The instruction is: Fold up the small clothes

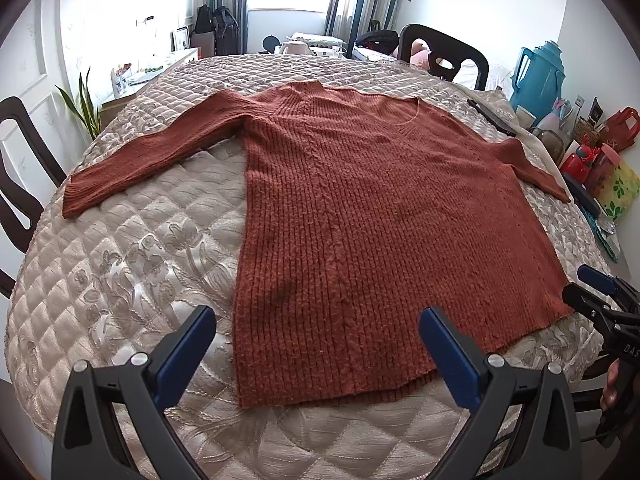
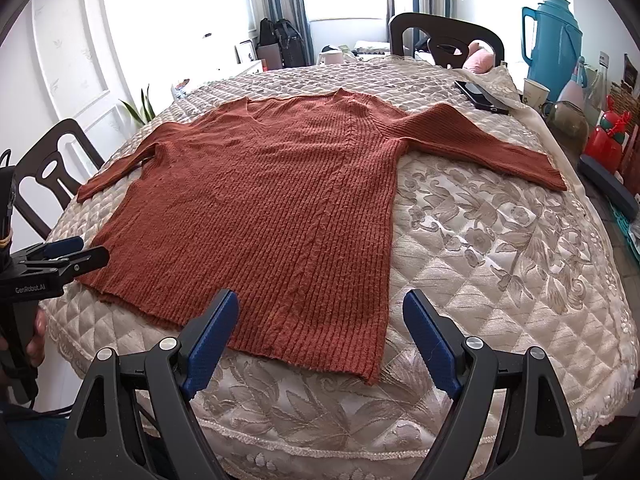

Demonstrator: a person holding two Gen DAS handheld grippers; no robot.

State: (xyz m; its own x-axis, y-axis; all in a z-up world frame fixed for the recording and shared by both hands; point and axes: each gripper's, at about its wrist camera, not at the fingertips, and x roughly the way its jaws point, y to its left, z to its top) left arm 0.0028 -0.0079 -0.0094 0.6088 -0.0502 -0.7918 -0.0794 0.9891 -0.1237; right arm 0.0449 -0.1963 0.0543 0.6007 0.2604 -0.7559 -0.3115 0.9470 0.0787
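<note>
A rust-red knitted sweater (image 1: 360,208) lies flat on the quilted table cover, neck away from me, both sleeves spread out. It also shows in the right wrist view (image 2: 256,208). My left gripper (image 1: 318,316) is open and empty, hovering above the sweater's near left hem corner. My right gripper (image 2: 320,300) is open and empty above the near right hem corner. The right gripper shows at the right edge of the left wrist view (image 1: 592,292). The left gripper shows at the left edge of the right wrist view (image 2: 80,254).
A beige quilted cover (image 2: 500,248) spans the table. A black phone (image 2: 480,96) lies at the far right. A teal thermos (image 2: 554,36), cups and red items (image 1: 580,164) crowd the right side. Dark chairs (image 1: 444,52) stand around the table.
</note>
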